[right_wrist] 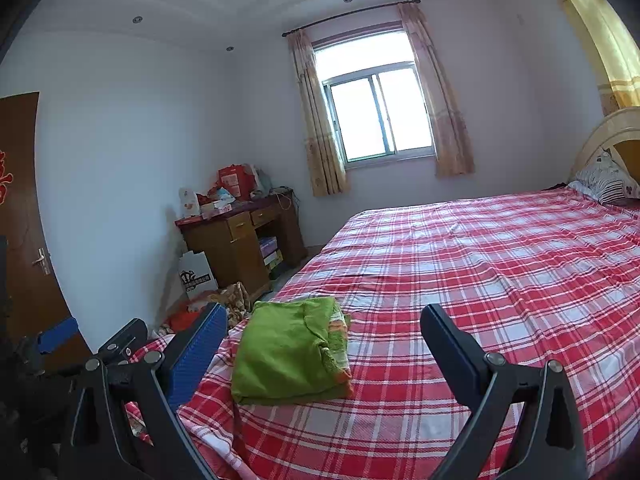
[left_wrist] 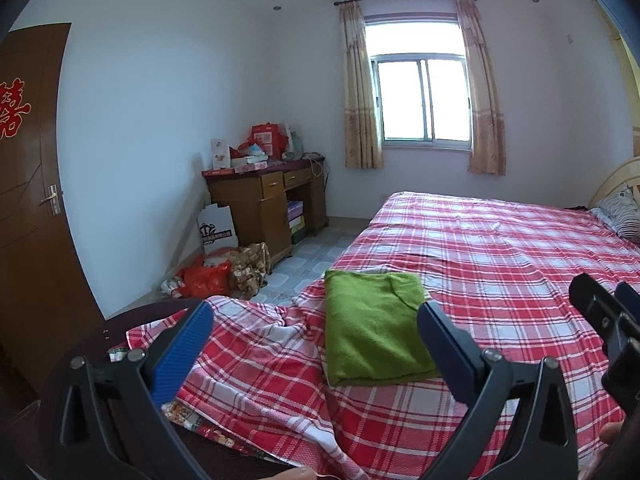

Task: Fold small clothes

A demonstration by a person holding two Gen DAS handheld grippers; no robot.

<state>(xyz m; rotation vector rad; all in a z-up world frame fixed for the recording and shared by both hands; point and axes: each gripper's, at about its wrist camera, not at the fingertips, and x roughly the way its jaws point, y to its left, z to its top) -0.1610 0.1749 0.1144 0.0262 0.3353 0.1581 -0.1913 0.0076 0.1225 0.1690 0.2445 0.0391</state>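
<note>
A green garment [left_wrist: 372, 328] lies folded into a thick rectangle near the foot-end corner of the bed, on the red plaid sheet [left_wrist: 500, 248]. My left gripper [left_wrist: 316, 312] hovers just short of it, open, with nothing between its blue pad and dark finger. In the right wrist view the same green garment [right_wrist: 288, 352] shows an orange and patterned edge along its right side. My right gripper [right_wrist: 324, 312] is open and empty too, with the garment sitting low and left between its fingers. Neither gripper touches the cloth.
The sheet [right_wrist: 480, 280] is rumpled at the near corner and flat toward the pillow [right_wrist: 604, 180] and headboard [right_wrist: 608, 128]. A cluttered wooden desk [left_wrist: 264, 200] stands by the far wall, with bags on the floor [left_wrist: 208, 276]. A brown door [left_wrist: 32, 200] is at left.
</note>
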